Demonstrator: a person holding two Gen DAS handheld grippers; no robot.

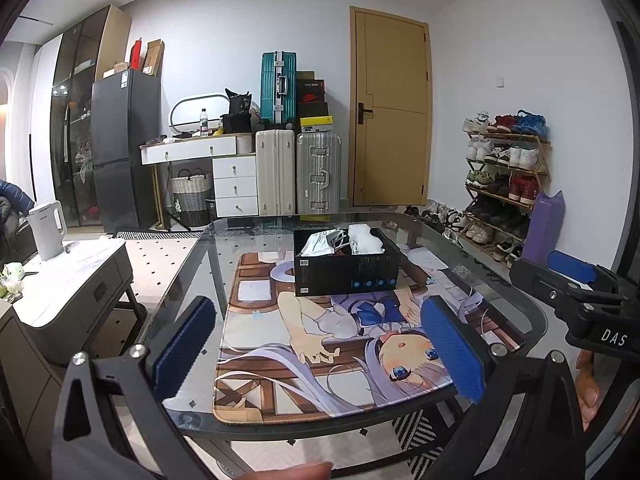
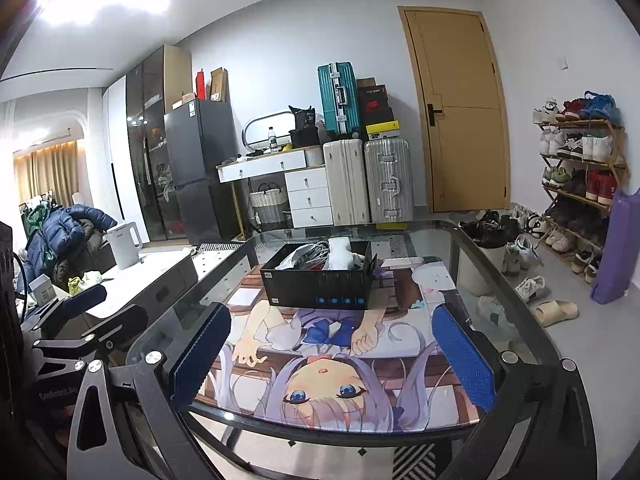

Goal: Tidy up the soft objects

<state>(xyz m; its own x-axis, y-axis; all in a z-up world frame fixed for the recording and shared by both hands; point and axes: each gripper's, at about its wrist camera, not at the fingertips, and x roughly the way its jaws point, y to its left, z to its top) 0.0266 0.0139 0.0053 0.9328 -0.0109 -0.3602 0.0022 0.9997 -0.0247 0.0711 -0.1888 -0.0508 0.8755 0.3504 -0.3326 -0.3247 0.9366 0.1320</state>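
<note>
Both grippers empty, held above the near edge of the glass-topped table (image 1: 500,240).

Left gripper (image 1: 316,356): blue-padded fingers spread wide, nothing between them. Right gripper (image 2: 328,360): same, fingers wide apart, nothing held.

Task items: soft white bundles (image 1: 362,240), a pale pouch and some cables sit inside the open-topped black rectangular cardboard box (image 1: 344,276), which stands on the printed anime desk mat (image 1: 280,360) toward the far side of the table. Nothing soft visible loose on the mat.

Key relation: the box lies at roughly 12 o'clock from both grippers, well apart from the fingertips. In the left view its long axis runs about 9-to-3, slightly skewed. In the right view it sits just left of centre, about 11 to 12 o'clock. Neither arm looks clearly nearer. Judgement: the contents are already boxed, so the task seems near its end or paused between picks.

Surface: transparent glass, smooth; mat covers the middle.

Room: yellow wooden door (image 1: 390,108) at 12 to 1 o'clock, shoe rack (image 1: 506,172) at 2 o'clock, suitcases (image 1: 298,172) and white drawers at 11 to 12 o'clock.
</note>
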